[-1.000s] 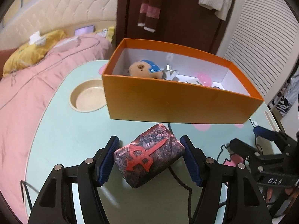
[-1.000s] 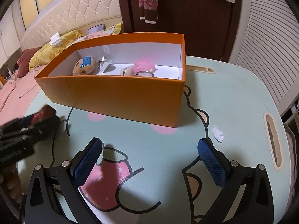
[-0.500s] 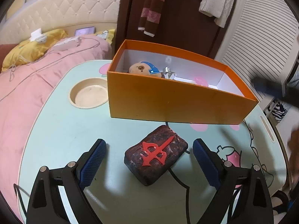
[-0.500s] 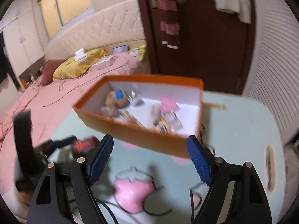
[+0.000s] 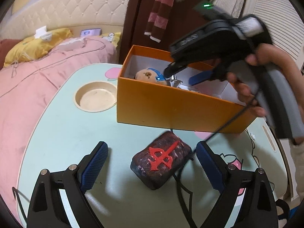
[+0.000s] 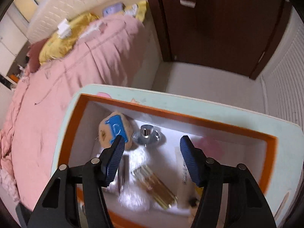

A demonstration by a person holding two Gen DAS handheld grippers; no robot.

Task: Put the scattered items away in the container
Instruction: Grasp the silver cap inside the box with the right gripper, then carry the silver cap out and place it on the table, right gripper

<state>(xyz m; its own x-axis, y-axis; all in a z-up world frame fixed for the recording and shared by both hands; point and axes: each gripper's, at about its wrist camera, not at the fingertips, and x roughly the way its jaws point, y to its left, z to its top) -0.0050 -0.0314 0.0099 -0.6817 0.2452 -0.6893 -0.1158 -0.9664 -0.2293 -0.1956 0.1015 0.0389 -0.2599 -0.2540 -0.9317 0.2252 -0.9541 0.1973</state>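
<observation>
A dark pouch with a red emblem lies on the pale green table, in front of the orange box. My left gripper is open, its pads apart on either side of the pouch, not touching it. My right gripper is open and empty, hovering over the orange box; it also shows in the left wrist view. Inside the box lie a tan plush with a blue patch, a shiny metal piece, a pink item and a gold packet.
A round cup recess is set in the table left of the box. A black cable runs under the pouch. A bed with a pink cover borders the table's left side. A dark door stands behind.
My left gripper opened and let go of the pouch, which now lies on the table. My right gripper rose from the table's front and moved over the box, pointing down into it.
</observation>
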